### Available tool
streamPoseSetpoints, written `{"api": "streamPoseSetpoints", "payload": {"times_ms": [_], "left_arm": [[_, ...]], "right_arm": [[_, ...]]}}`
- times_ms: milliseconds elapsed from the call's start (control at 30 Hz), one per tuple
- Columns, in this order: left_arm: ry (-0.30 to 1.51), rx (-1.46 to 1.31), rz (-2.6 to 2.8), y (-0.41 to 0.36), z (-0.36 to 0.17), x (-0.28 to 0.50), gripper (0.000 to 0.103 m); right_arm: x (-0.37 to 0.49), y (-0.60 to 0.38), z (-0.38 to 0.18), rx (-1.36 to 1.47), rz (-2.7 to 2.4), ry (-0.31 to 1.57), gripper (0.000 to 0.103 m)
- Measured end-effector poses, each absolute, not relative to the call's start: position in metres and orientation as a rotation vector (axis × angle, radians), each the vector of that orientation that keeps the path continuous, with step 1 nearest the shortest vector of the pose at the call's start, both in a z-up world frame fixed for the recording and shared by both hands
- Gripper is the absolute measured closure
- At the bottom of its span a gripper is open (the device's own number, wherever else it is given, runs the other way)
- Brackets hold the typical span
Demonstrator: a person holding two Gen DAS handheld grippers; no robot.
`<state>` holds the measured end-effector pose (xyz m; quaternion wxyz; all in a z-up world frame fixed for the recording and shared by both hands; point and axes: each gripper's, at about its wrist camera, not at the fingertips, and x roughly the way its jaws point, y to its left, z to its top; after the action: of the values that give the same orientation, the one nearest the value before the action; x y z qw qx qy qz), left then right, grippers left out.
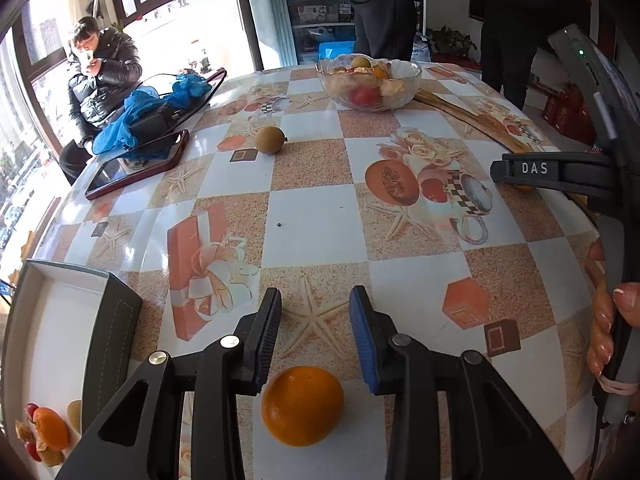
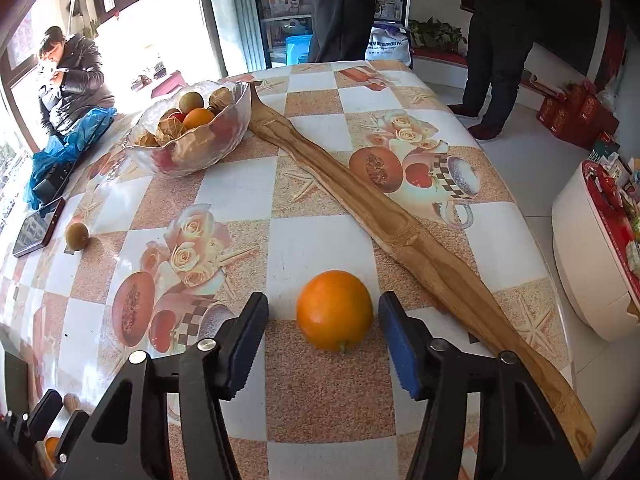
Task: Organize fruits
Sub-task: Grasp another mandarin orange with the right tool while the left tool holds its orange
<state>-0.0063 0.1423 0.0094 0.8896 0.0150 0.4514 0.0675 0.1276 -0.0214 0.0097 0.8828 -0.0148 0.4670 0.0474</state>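
Observation:
An orange [image 1: 303, 405] lies on the checkered table just below and between the open jaws of my left gripper [image 1: 316, 316]. A second orange [image 2: 334, 309] lies between the open jaws of my right gripper [image 2: 324, 320], apart from both pads. A glass bowl [image 1: 408, 80] at the far side holds several fruits; it also shows in the right wrist view [image 2: 236, 120]. A small brown fruit [image 1: 271, 140] lies loose on the table, seen too in the right wrist view [image 2: 76, 236]. A white box [image 1: 52, 320] at the left holds a few fruits [image 1: 48, 434].
A long wooden piece [image 2: 400, 224] lies diagonally beside the right orange. A phone [image 1: 138, 164] and blue cloth [image 1: 136, 116] lie at the table's left edge. One person sits at the left; two stand beyond the table. The right gripper's body [image 1: 560, 172] shows at right.

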Motion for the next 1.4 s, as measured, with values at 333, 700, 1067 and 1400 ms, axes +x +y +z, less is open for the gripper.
{"api": "streamPoseSetpoints", "payload": {"times_ms": [333,700,1067,1400], "left_arm": [[0.916,0.013,0.157,0.145,0.010,-0.051,0.077],[0.922,-0.164,0.155,0.175,0.013,-0.139,0.077],[0.919,-0.145,0.204,0.168,0.012,-0.148,0.077],[0.920,-0.142,0.204,0.168,0.012,-0.148,0.077]], "right_arm": [[0.050,-0.030,0.012,-0.059,0.193,0.968,0.068],[-0.091,-0.040,0.007,-0.030,0.247,0.876,0.068],[-0.089,-0.047,0.007,0.019,0.235,0.870,0.068],[-0.091,-0.047,0.007,0.016,0.233,0.869,0.068]]}}
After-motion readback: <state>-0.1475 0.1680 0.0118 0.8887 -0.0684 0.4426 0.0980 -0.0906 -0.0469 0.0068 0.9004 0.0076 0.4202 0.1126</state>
